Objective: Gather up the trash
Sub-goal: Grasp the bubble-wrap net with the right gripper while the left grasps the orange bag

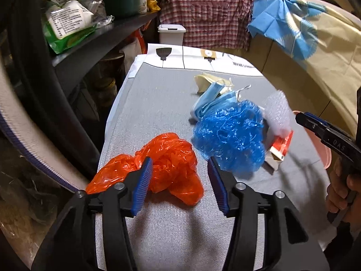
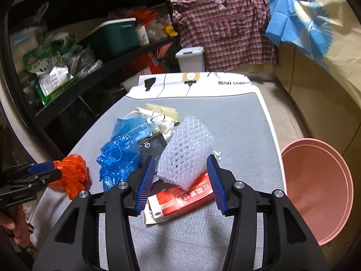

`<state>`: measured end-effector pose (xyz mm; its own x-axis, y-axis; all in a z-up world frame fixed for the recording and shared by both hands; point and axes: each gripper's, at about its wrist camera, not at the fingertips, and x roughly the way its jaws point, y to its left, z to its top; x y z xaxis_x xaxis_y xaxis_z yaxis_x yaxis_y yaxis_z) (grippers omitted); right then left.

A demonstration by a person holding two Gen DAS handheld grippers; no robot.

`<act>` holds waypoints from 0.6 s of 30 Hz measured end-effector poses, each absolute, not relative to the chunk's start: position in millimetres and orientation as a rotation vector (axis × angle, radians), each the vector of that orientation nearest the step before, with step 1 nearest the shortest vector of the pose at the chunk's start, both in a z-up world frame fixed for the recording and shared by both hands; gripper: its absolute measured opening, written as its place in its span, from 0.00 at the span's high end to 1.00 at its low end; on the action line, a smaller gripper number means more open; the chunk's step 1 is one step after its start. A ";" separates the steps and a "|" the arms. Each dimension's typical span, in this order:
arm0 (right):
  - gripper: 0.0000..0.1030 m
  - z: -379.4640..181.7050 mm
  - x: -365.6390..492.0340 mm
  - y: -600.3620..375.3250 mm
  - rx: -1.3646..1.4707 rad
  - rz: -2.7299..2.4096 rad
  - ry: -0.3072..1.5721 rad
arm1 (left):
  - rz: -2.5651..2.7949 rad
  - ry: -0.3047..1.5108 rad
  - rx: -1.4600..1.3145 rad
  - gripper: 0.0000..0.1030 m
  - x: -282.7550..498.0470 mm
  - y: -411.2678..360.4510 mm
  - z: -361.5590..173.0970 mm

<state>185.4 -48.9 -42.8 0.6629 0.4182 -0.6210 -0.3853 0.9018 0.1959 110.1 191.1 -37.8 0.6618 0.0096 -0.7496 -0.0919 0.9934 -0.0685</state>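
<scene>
Trash lies on a grey mat (image 1: 162,103): an orange plastic bag (image 1: 167,171), a blue crumpled plastic bag (image 1: 230,135), blue face masks (image 1: 214,99), a white foam net sleeve (image 2: 185,151) and a red-and-white carton (image 2: 180,201). My left gripper (image 1: 180,169) is open, its fingers astride the orange bag's near right part. My right gripper (image 2: 181,169) is open with the foam net between its fingers, above the carton. The foam net looks blurred in the left wrist view (image 1: 277,110).
A pink bucket (image 2: 315,187) stands on the floor to the right of the mat. A small white bin (image 2: 190,58) stands beyond the far end. Dark shelves (image 2: 108,61) with packets run along the left. A checked cloth (image 2: 225,29) hangs behind.
</scene>
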 end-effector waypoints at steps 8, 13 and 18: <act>0.52 -59.6 200.1 -38.2 0.016 0.447 0.773 | 0.084 0.866 -0.040 0.51 121.6 185.8 -48.5; 0.63 -66.5 202.3 -33.0 -0.015 0.444 0.801 | 0.105 0.866 -0.023 0.51 124.0 185.6 -48.5; 0.83 -69.4 204.2 -35.4 -0.015 0.446 0.819 | 0.131 0.867 -0.024 0.51 122.8 187.6 -47.6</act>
